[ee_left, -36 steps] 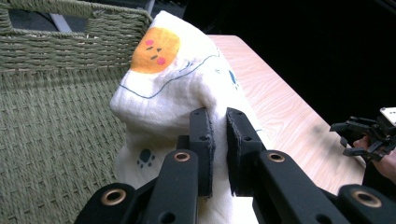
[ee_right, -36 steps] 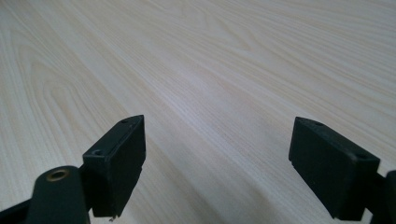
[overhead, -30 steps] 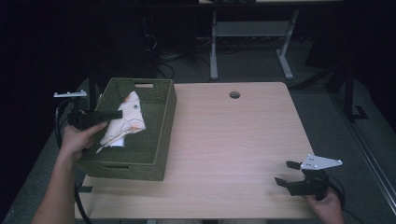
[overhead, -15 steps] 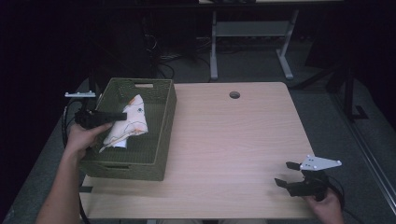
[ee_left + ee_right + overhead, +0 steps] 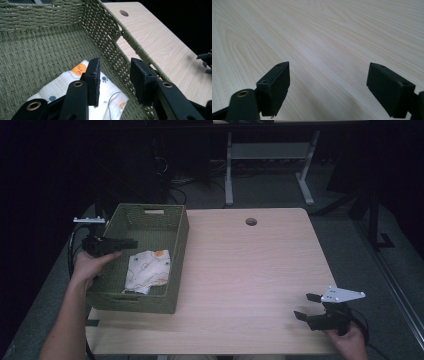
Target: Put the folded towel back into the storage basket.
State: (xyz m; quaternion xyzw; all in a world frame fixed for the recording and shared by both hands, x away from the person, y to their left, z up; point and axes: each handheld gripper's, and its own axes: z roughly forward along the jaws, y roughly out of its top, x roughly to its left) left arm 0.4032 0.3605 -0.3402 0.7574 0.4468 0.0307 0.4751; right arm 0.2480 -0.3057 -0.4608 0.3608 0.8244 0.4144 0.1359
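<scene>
A white cloth point(image 5: 147, 270) with small coloured prints lies loose on the floor of the green woven basket point(image 5: 180, 227) at the table's left. My left gripper point(image 5: 131, 242) hangs over the basket's left side, a little above the cloth. Its jaws have just been opening, and in the left gripper view the left gripper point(image 5: 115, 75) stands open with nothing between the pads; the cloth point(image 5: 62, 87) lies below it. My right gripper point(image 5: 303, 305) rests near the table's front right corner. In the right gripper view the right gripper point(image 5: 328, 75) stands wide open over bare wood.
The light wooden table point(image 5: 250, 270) has a round cable hole point(image 5: 251, 221) at the back. The basket wall point(image 5: 110, 32) rises just right of my left jaws. A desk frame point(image 5: 270, 155) and cables stand on the dark floor behind.
The cloth, which hung bunched from my left gripper, has dropped and lies flat in the basket. The left jaws have opened. The right gripper has not moved.
</scene>
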